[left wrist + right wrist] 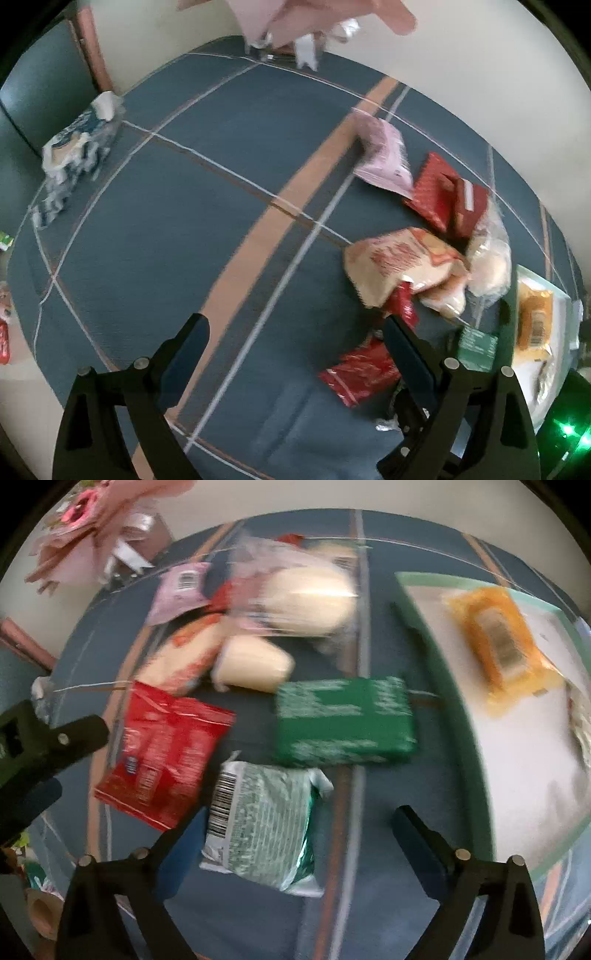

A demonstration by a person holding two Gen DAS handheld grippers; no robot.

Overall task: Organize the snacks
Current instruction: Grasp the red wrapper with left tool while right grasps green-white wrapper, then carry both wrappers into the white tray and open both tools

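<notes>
The snacks lie in a loose heap on a blue tablecloth with tan and white stripes. Taking the green box as landmark: a red packet lies just left of it, a green-and-white packet just below it, pale bread-like packs beyond it, a pink packet farther back left. To the box's right, close by, sits a green-rimmed tray with an orange packet on its white floor.

The right gripper has its jaws wide apart, pressing on nothing; the green-and-white packet lies between the fingers, and whether the left finger touches it cannot be told. The left gripper is also spread wide and empty, over bare cloth left of the heap, its right finger in front of a red packet.

A tissue pack lies far left of the heap. Pink wrapping stands at the table's far edge against a pale wall. Both grippers point steeply downward at the table.
</notes>
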